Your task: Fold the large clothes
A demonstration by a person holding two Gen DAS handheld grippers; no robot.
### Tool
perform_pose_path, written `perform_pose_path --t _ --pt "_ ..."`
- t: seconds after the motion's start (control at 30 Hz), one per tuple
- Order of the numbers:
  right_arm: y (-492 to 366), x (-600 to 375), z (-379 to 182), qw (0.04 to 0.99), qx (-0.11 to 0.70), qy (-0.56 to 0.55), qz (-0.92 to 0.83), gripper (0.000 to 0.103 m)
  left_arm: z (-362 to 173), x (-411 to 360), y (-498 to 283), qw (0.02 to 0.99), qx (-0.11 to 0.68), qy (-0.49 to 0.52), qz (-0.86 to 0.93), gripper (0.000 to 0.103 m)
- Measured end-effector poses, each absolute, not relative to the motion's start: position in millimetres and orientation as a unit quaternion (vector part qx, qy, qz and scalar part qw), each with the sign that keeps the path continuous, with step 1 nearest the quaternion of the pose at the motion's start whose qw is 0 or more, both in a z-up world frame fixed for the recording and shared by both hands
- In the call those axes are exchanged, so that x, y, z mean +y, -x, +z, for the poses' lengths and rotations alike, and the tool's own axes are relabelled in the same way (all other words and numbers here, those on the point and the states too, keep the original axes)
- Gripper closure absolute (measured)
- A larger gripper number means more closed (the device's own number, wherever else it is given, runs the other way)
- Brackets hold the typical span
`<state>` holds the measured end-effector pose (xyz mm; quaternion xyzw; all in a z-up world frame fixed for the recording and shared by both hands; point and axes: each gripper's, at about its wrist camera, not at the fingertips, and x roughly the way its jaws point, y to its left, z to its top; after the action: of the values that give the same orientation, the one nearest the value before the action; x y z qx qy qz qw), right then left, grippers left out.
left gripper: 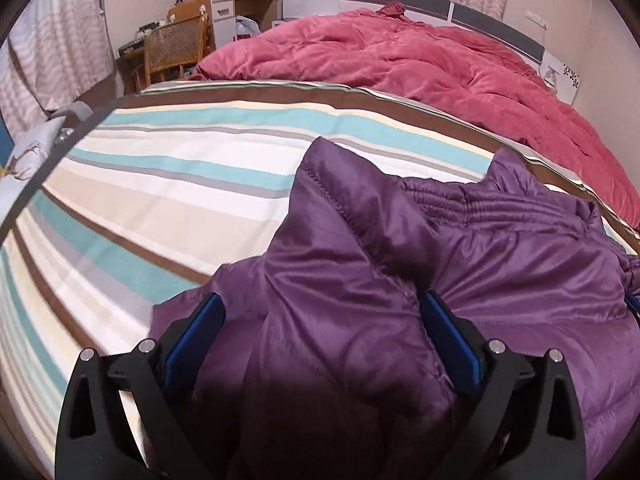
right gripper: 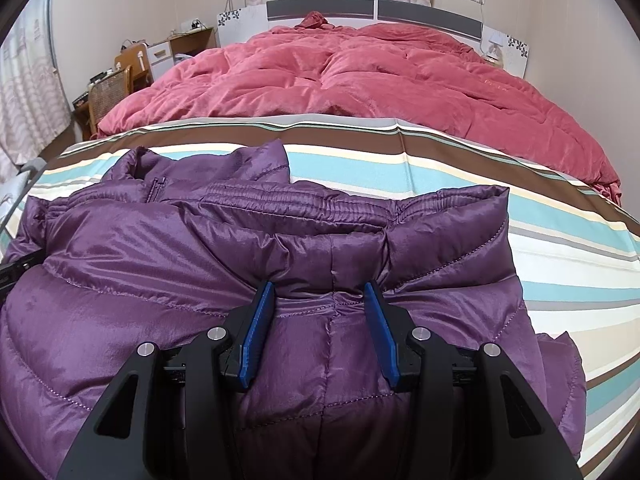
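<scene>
A purple puffer jacket point(right gripper: 160, 264) lies bunched on the striped bed sheet point(right gripper: 440, 176); it also shows in the left wrist view point(left gripper: 500, 264). My left gripper point(left gripper: 320, 312) is open, its blue pads wide apart with a thick fold of the jacket point(left gripper: 328, 340) between them. My right gripper point(right gripper: 320, 300) is open, its pads resting on the jacket on either side of a seam, below the elastic hem band point(right gripper: 288, 196). The jacket's collar point(right gripper: 208, 160) stands at the far edge.
A crumpled pink duvet point(right gripper: 360, 72) covers the far half of the bed, against the headboard point(right gripper: 380, 8). A wicker chair point(left gripper: 176, 48) and desk point(left gripper: 248, 8) stand at the far left. Curtains point(left gripper: 60, 40) hang at the left. The striped sheet point(left gripper: 160, 184) lies left of the jacket.
</scene>
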<state>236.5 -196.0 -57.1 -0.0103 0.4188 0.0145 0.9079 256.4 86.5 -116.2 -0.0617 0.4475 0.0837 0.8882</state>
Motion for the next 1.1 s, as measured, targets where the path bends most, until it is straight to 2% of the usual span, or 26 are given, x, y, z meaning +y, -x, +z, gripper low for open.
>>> perform_pose_path --t 0.13,0.2,0.23,0.53,1.03,1.1 --pt "-235 -198 -53 0.909 0.417 0.009 0.016 0.051 -106 82 -230 0.897 0.432 0.05 0.082 0.002" --pt "-233 -200 -49 0.91 0.414 0.006 0.017 0.042 -103 84 -217 0.899 0.427 0.054 0.079 0.002" --pt "-231 -201 -47 0.911 0.412 0.008 0.014 0.041 -103 85 -209 0.901 0.423 0.06 0.077 0.002" --pt "-196 -198 -28 0.916 0.401 0.008 0.008 0.041 -102 100 -157 0.908 0.395 0.107 0.09 0.002" --pt "-132 -182 -4 0.923 0.384 -0.004 0.029 0.041 -116 119 -109 0.897 0.403 0.16 0.09 0.003" --pt "-124 -179 -2 0.924 0.38 -0.012 0.038 0.046 -117 120 -102 0.896 0.403 0.168 0.082 0.006"
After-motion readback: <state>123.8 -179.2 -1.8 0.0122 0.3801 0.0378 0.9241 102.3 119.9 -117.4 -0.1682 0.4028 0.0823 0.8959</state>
